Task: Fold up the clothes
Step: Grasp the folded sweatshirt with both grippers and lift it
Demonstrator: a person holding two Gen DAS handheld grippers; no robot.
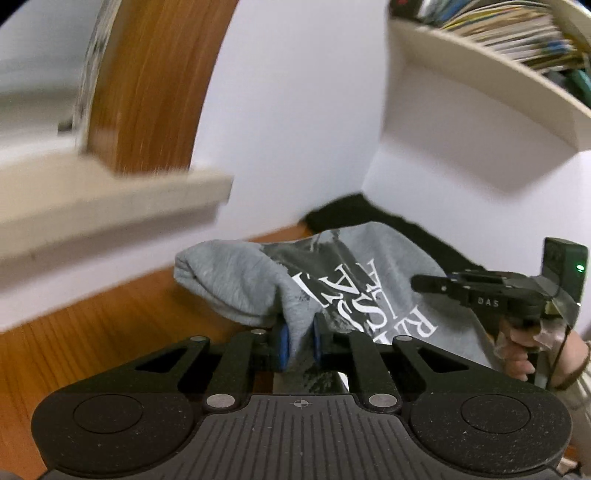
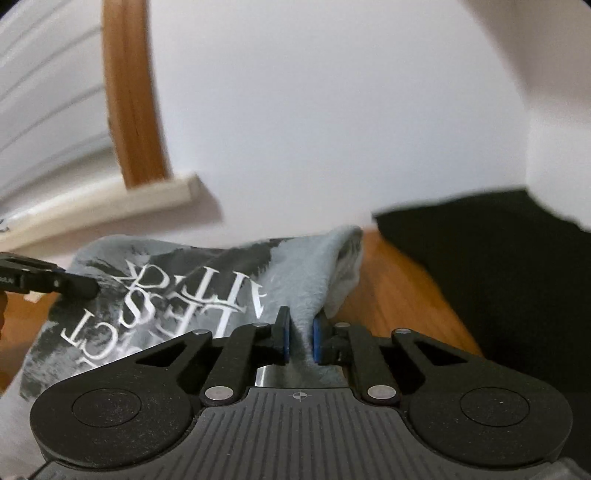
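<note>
A grey T-shirt (image 1: 236,280) with a dark print and white letters is lifted above the wooden table (image 1: 92,332). My left gripper (image 1: 298,341) is shut on a pinched fold of its grey cloth between the blue pads. In the left wrist view the right gripper (image 1: 424,283) shows from the side at the shirt's right edge, held by a hand (image 1: 517,354). The right wrist view shows the same T-shirt (image 2: 303,266) with my right gripper (image 2: 300,338) shut on a fold of it. The left gripper's tip (image 2: 85,288) pokes in over the print at left.
A black garment (image 2: 498,280) lies on the wooden table (image 2: 399,295) by the white wall, right of the shirt; it also shows as the black garment (image 1: 343,214). A pale ledge (image 1: 110,206) with a wooden frame juts out at left. A shelf of books (image 1: 517,33) hangs upper right.
</note>
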